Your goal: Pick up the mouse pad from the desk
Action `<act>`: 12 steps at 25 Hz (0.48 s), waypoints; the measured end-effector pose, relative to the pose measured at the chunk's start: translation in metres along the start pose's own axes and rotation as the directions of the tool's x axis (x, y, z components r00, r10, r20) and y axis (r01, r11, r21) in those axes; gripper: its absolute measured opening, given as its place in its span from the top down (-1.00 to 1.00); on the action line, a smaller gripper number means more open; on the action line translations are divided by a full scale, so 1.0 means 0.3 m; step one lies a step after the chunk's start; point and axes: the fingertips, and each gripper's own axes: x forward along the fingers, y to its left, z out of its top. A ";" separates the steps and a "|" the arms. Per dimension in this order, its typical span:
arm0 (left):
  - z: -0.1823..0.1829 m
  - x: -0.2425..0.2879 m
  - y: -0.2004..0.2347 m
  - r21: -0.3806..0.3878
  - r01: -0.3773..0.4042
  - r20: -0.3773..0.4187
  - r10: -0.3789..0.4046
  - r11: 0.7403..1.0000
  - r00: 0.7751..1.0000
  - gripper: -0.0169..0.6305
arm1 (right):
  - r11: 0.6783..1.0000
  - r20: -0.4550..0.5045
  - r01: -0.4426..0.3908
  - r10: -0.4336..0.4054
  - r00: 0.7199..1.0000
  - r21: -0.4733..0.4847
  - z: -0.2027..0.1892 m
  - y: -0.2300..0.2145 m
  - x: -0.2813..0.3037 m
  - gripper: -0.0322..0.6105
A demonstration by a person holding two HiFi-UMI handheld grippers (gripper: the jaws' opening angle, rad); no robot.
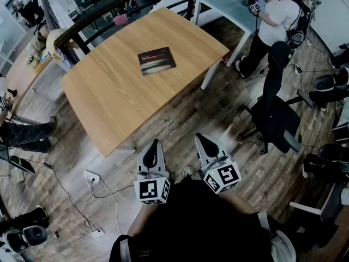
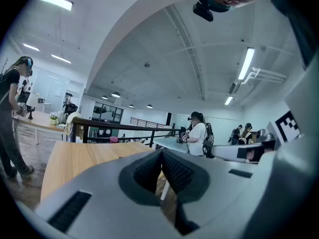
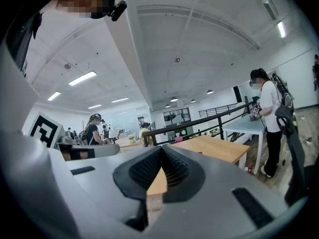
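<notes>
The mouse pad (image 1: 157, 60), a dark rectangle with a streaked print, is seen lying flat on the wooden desk (image 1: 109, 97), in the far half of the top and well clear of every edge. Its long axis is set roughly from 9 o'clock to 3 o'clock in the head view, the 3 o'clock end tipped slightly upward, so that one long side is turned toward the person. Both grippers are held low and short of the desk, over the floor, well apart from the pad. The left gripper (image 1: 157, 142) has its jaws brought fully together with nothing between them, and the same is shown for the right gripper (image 1: 199, 137) (in each gripper view the ribbed pads are seen meeting at the tips, with only desk and floor beyond). From the left gripper the pad lies almost straight ahead at 12 o'clock; from the right gripper it lies at about 11 o'clock. The left is therefore judged the better lined up, though neither is clearly nearer. The near edge of the desk has to be crossed before the pad can be reached, and the jaws will need to be parted first. In neither gripper view can the pad be made out on the desktop.
</notes>
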 end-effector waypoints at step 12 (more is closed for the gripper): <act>0.009 0.001 0.070 -0.015 -0.001 -0.002 0.001 1.000 1.000 0.88 | 1.000 0.011 0.005 -0.005 1.000 0.015 -0.009 0.032 0.051 0.80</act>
